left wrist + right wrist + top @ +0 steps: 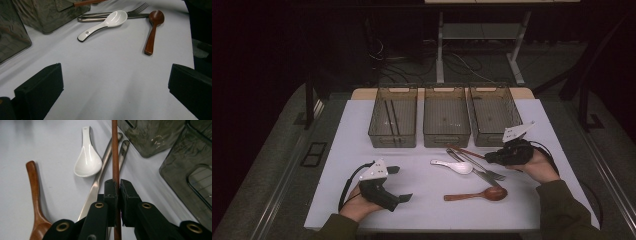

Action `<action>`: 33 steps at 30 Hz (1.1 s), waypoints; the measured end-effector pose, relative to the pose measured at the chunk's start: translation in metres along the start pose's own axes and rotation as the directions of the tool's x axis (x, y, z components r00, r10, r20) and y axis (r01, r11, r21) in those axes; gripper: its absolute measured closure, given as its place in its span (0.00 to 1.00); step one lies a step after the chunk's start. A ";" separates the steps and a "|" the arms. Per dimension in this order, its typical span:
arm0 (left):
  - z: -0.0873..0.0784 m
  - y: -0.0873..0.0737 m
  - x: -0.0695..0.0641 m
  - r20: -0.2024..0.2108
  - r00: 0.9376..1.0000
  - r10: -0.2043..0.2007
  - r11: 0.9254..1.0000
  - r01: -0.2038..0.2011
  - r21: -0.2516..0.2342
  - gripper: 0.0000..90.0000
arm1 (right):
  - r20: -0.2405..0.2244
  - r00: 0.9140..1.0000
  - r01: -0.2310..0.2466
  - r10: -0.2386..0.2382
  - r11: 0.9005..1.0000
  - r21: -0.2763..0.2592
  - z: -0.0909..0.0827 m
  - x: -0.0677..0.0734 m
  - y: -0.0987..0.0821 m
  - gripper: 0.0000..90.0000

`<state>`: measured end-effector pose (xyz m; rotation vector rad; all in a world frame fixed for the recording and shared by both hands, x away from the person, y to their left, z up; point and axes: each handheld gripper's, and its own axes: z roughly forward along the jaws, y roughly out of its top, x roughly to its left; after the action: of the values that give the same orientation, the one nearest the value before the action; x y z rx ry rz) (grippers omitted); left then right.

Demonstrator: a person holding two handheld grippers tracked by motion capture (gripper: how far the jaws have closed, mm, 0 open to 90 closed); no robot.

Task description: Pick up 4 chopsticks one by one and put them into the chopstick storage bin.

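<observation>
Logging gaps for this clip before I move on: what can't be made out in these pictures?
- Brown chopstick: in the right gripper view the right gripper is shut on it, and its near end leaves the bottom edge.
- Wooden spoon: right gripper view, bowl cut off by the bottom edge.
- Left bin: high view, two dark sticks inside, too small and dim to identify.
- Fork: left gripper view, partly covered by the white spoon.

We wear olive-green sleeves on both forearms. Our left gripper is black and blocky, topped by a grey three-cornered plate, with a black cable looping off it. Our right gripper matches, its black jaws pinned with brass-ringed screws.
</observation>
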<state>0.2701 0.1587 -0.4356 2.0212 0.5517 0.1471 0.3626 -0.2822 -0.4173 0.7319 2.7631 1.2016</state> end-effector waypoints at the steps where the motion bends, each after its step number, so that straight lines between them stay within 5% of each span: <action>1: 0.000 0.000 0.000 -0.001 1.000 -0.001 1.000 0.001 -0.002 0.00 | -0.003 1.000 0.003 -0.003 1.000 -0.007 -0.001 0.000 0.000 0.94; 33: -0.001 -0.001 0.002 -0.007 1.000 -0.010 1.000 0.010 -0.003 0.00 | 0.007 1.000 -0.028 0.029 0.990 -0.137 -0.007 0.019 0.025 0.94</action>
<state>0.2710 0.1607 -0.4357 2.0158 0.5654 0.1489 0.3540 -0.2636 -0.3917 0.7637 2.6395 1.3732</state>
